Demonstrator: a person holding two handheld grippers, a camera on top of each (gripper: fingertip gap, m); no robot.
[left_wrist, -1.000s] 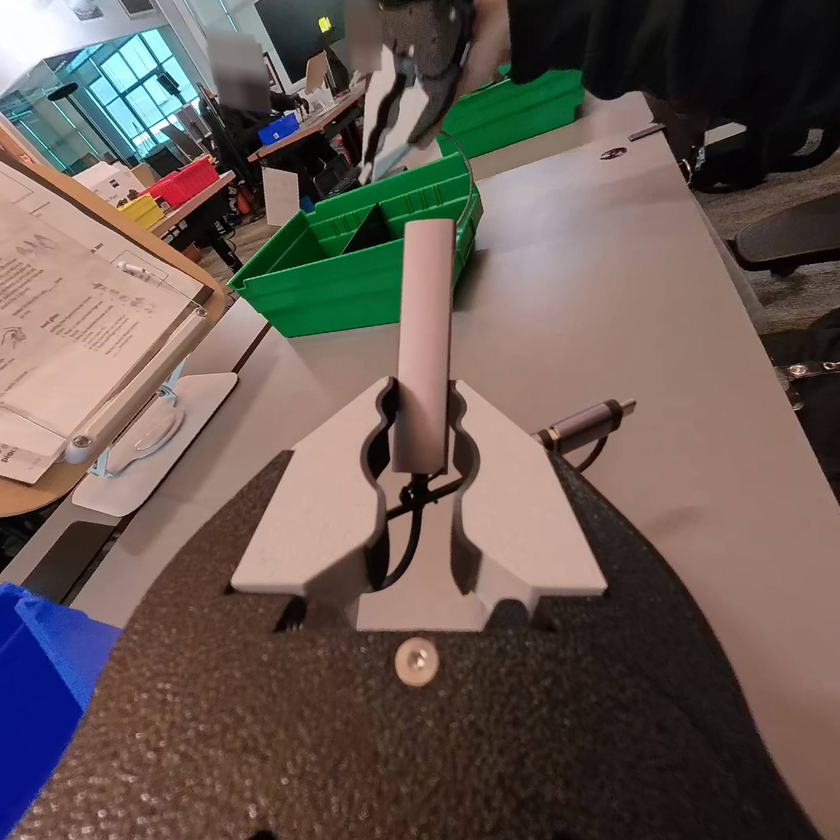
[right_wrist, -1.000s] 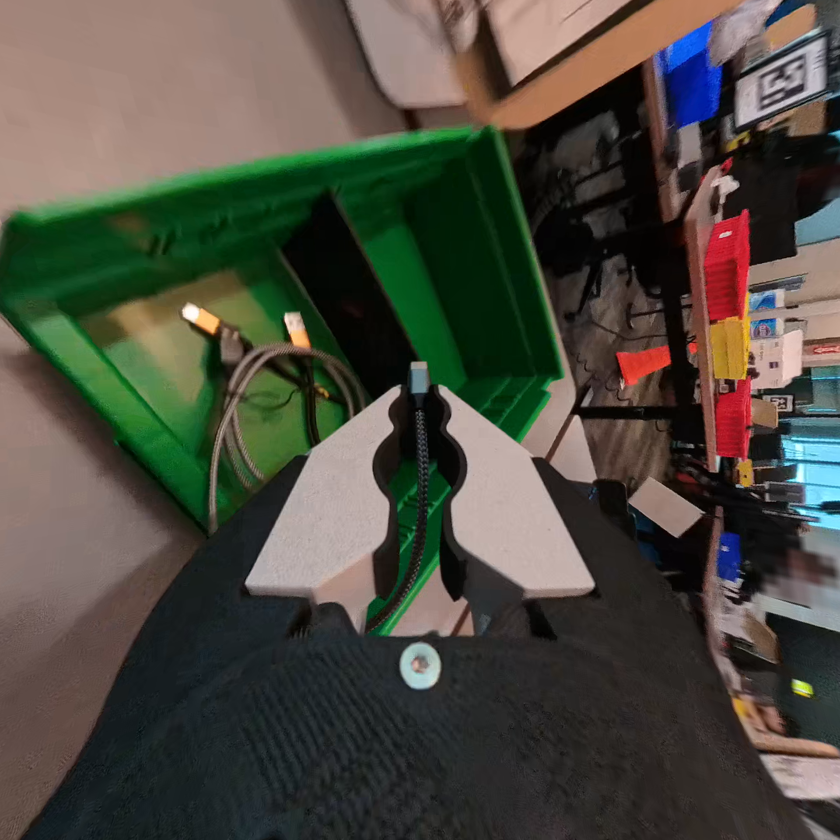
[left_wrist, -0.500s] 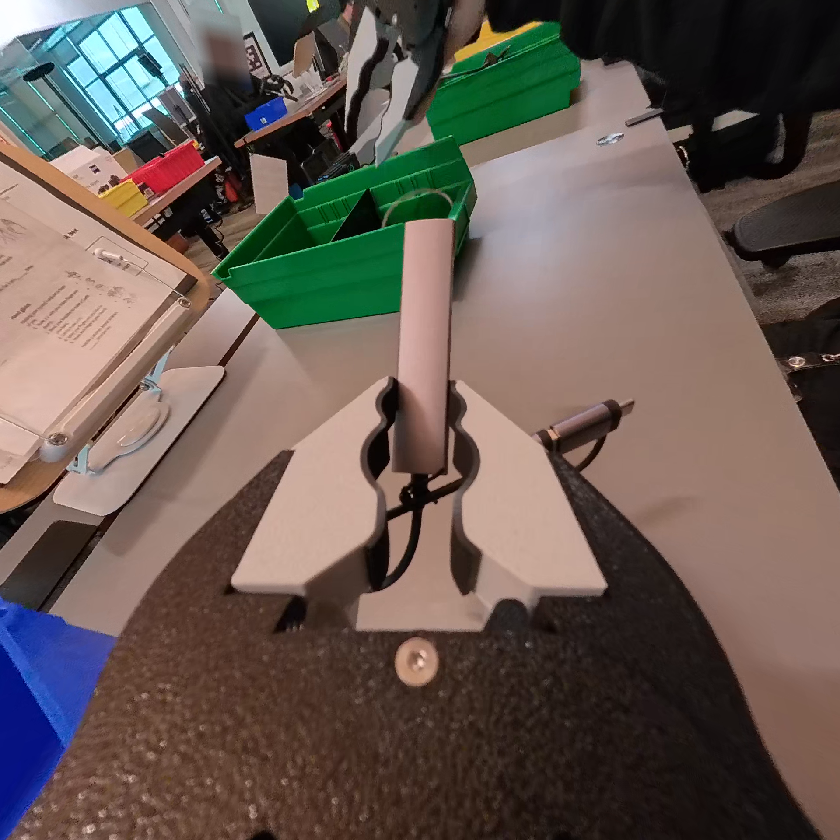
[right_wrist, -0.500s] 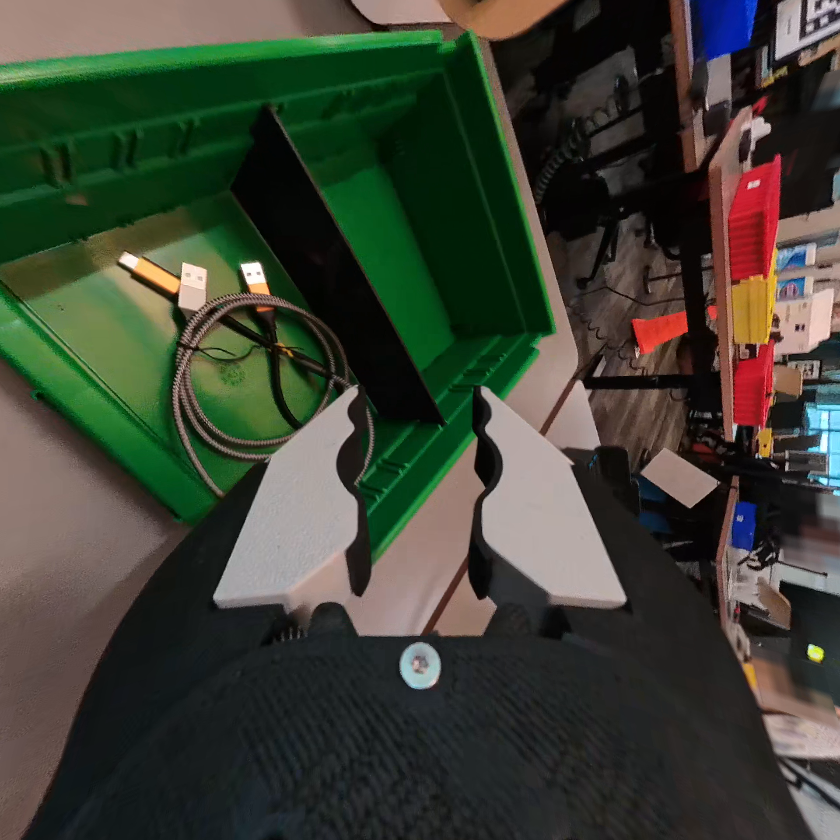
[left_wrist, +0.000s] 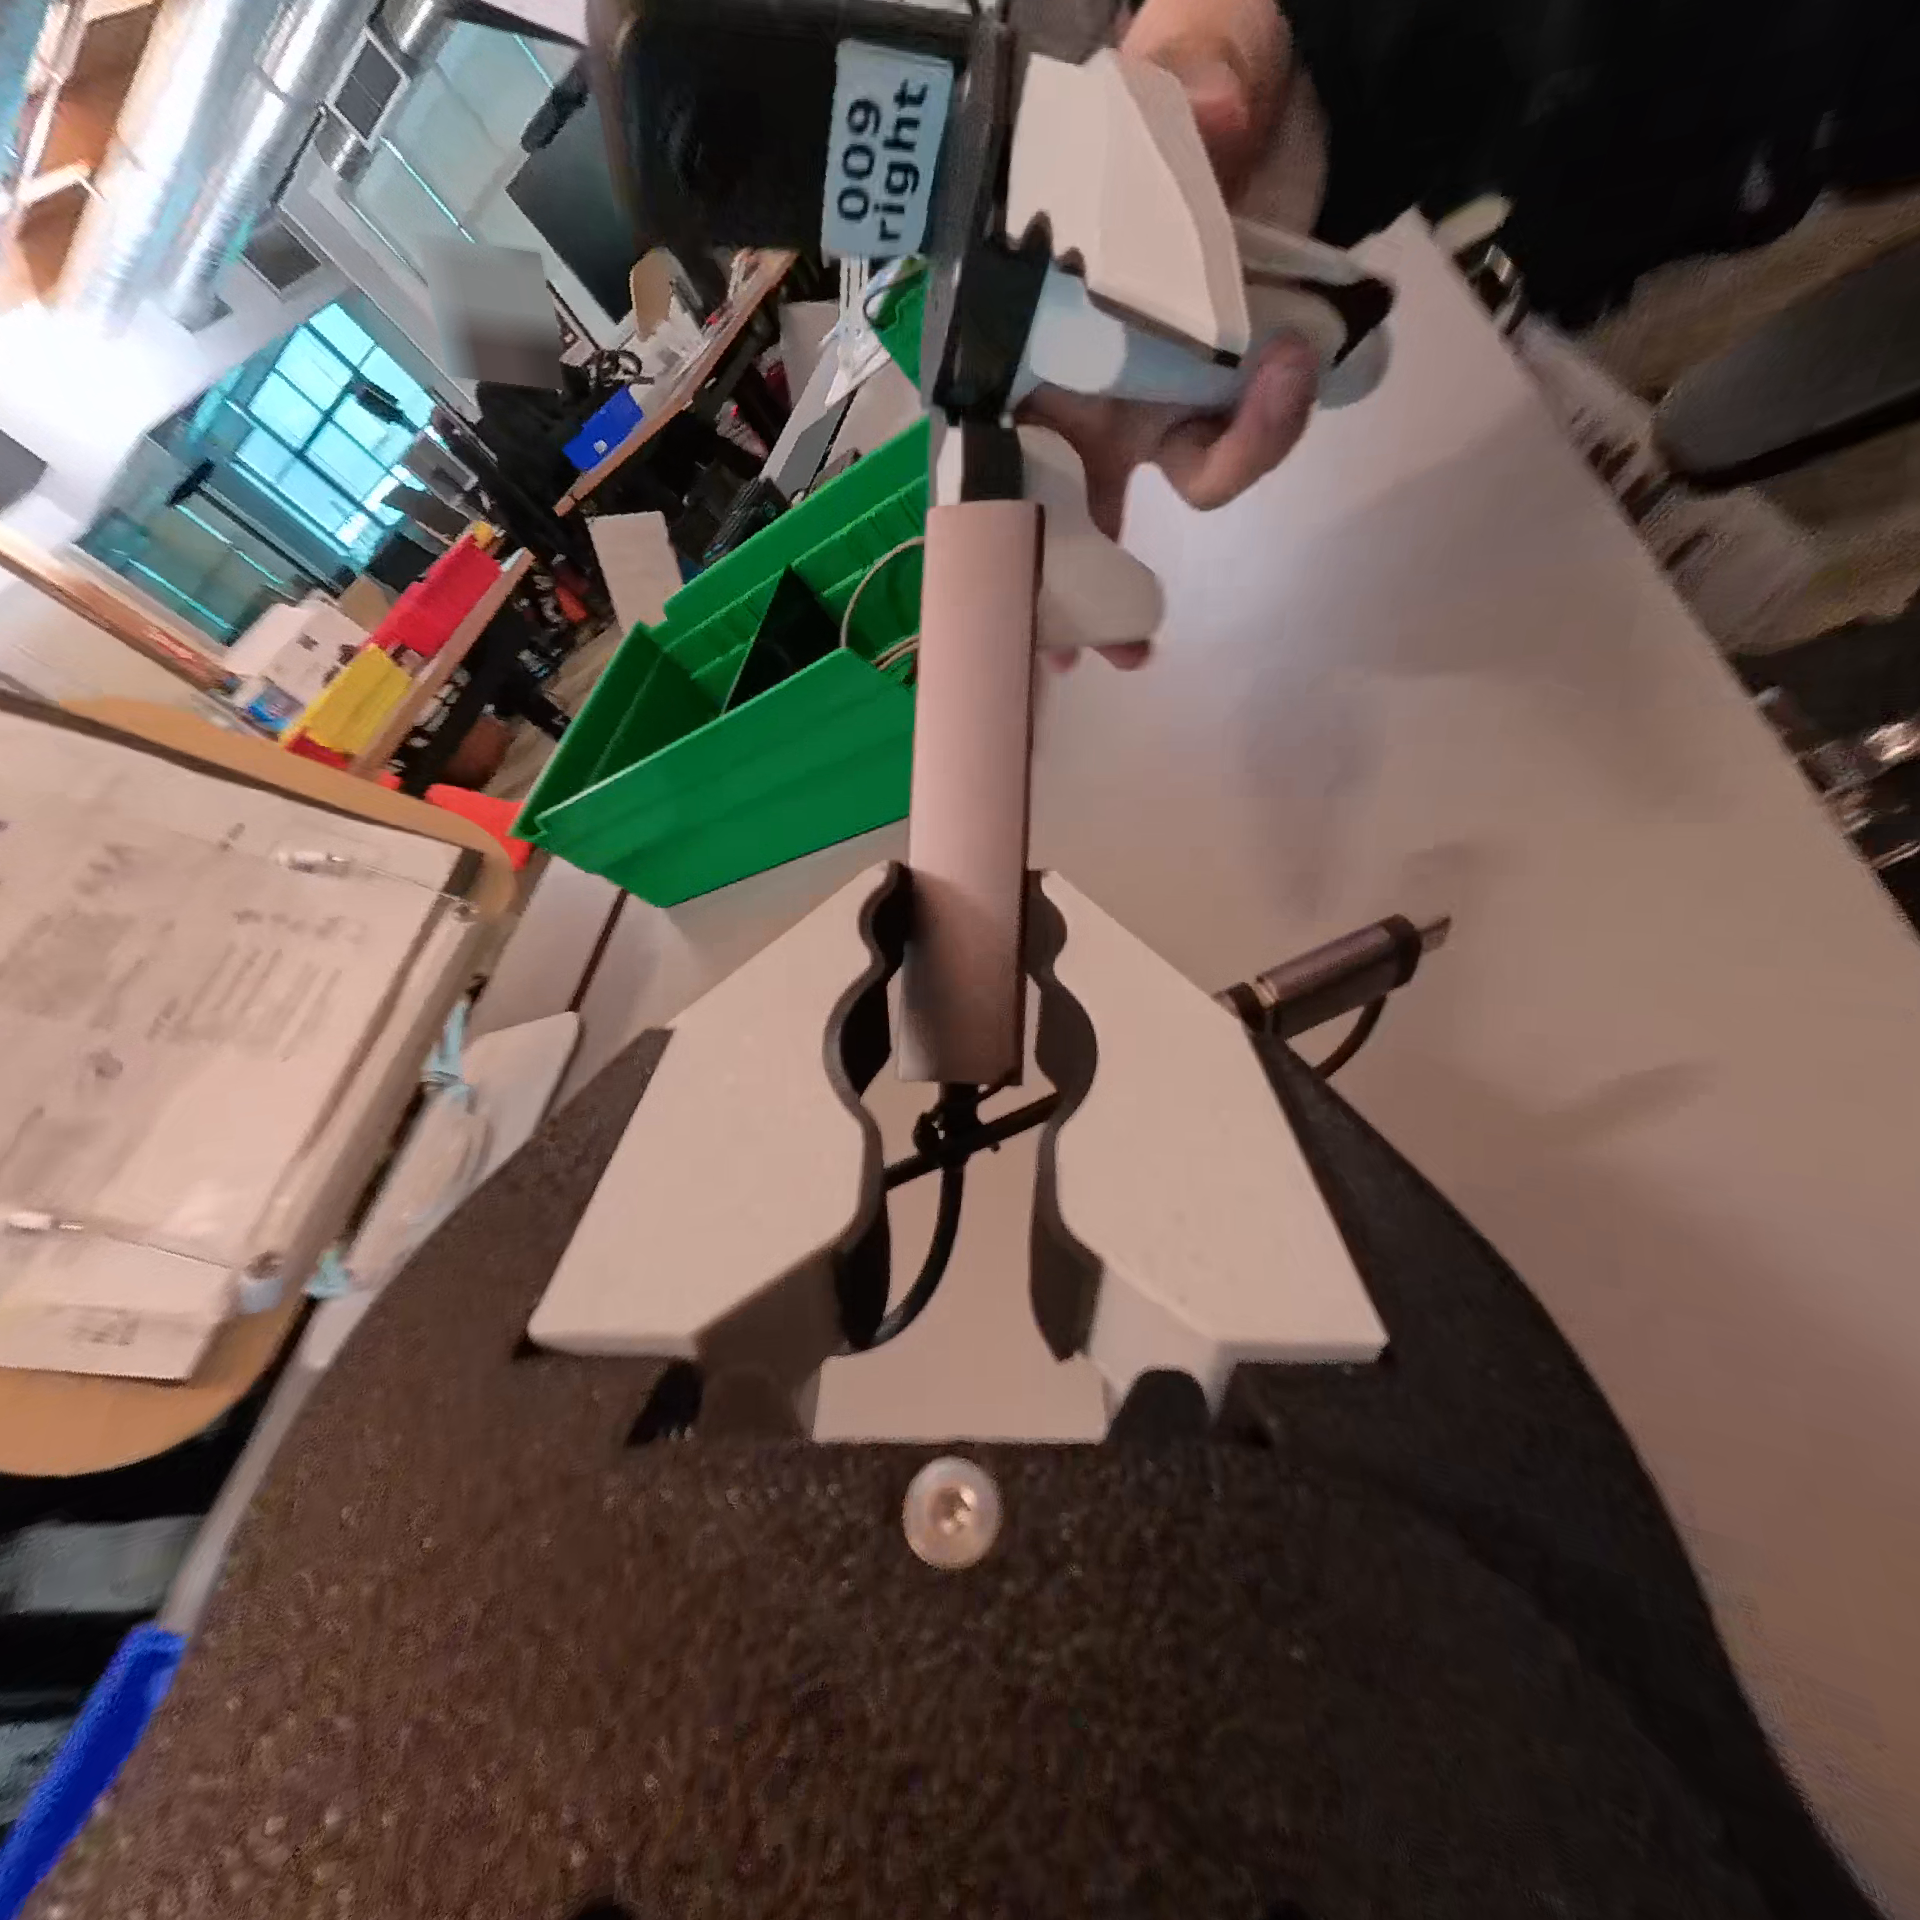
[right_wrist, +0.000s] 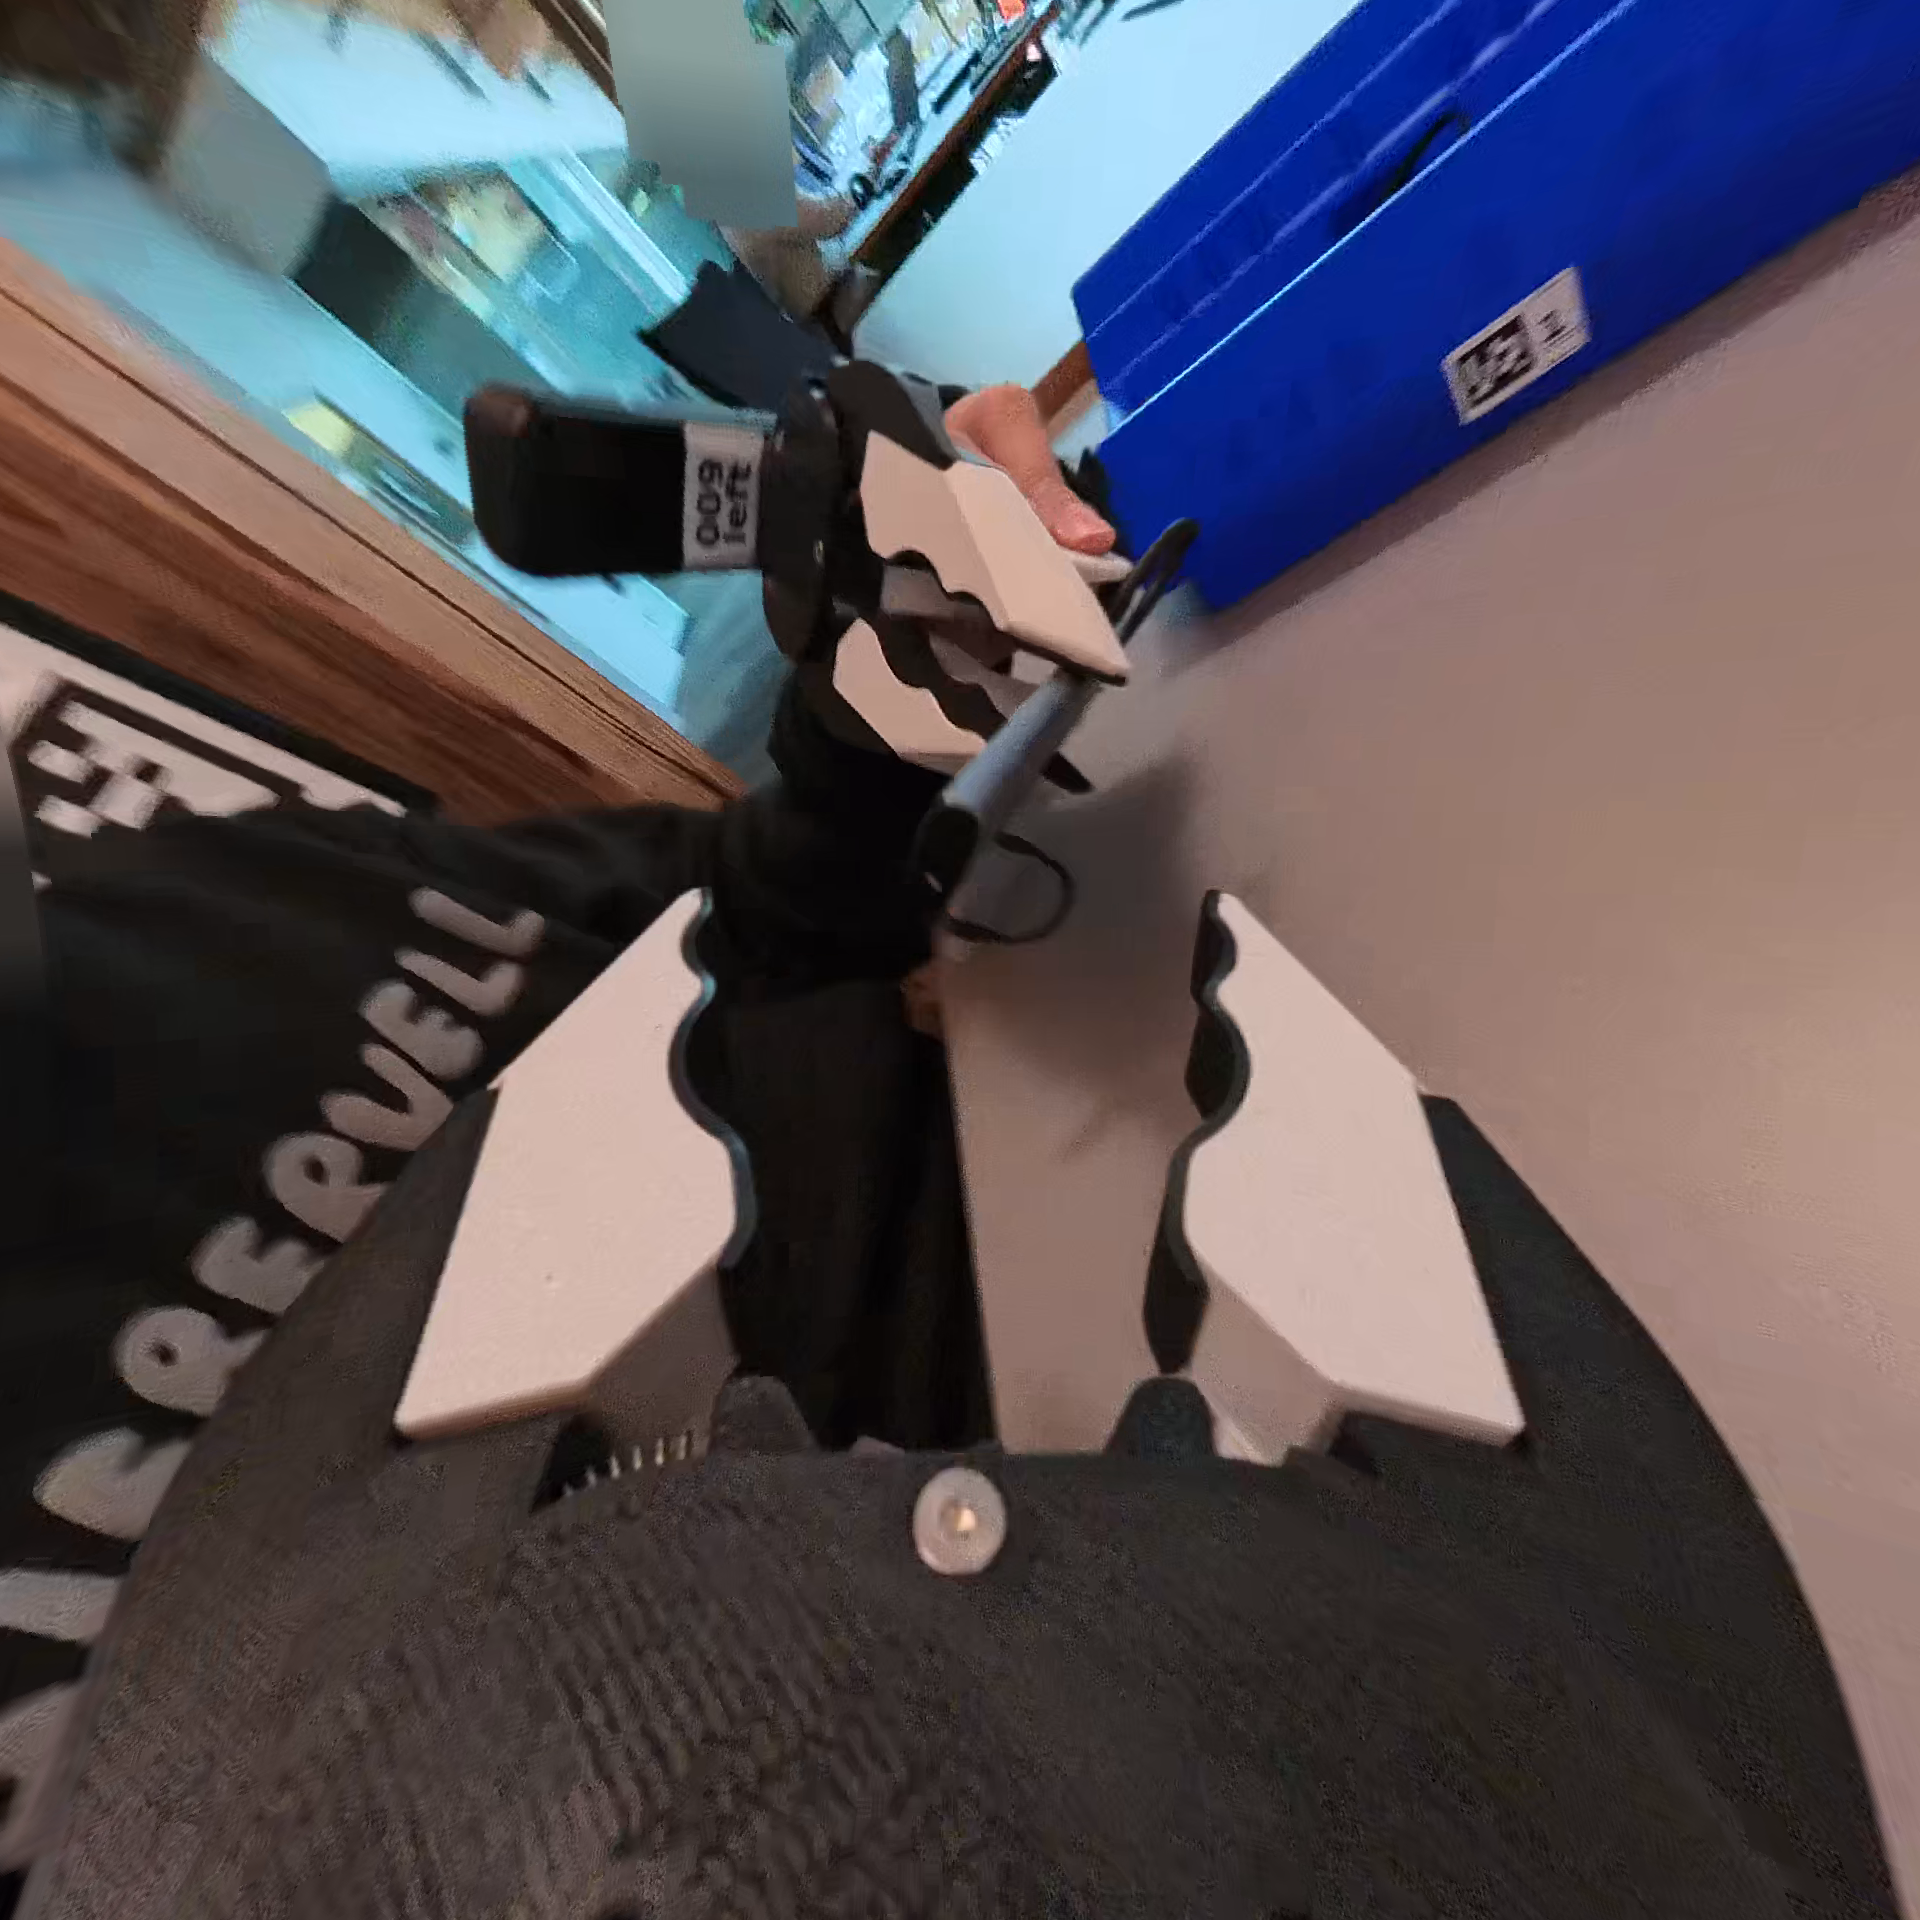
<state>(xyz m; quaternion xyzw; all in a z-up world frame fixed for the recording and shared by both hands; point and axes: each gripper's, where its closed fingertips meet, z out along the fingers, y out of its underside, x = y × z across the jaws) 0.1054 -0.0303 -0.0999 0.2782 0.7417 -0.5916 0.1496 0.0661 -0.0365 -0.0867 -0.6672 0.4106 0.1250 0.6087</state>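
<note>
My left gripper (left_wrist: 968, 883) is shut on a grey bar-shaped adapter (left_wrist: 971, 790) that sticks out forward between its fingers. A black cable (left_wrist: 935, 1226) runs back from the adapter, and its grey plug (left_wrist: 1340, 961) juts out to the right. My right gripper (right_wrist: 956, 914) is open and empty. It faces the left gripper (right_wrist: 1049, 707) and the adapter (right_wrist: 997, 774) over the table's edge. In the left wrist view the right gripper (left_wrist: 1195, 312), held by a hand, hangs just beyond the adapter's far end.
A green bin (left_wrist: 727, 769) with a black divider and a coiled cable stands behind on the grey table (left_wrist: 1455, 727). A document stand with papers (left_wrist: 187, 1039) is at the left. A blue bin (right_wrist: 1455, 260) stands past the left gripper. A person's dark clothing (right_wrist: 260, 987) is close by. My right fingertips sit around 5 cm from my left ones.
My right gripper let go of its braided cable, which stayed in the green bin. It then swung away and now faces the left gripper. The left gripper tilted and still holds the adapter.
</note>
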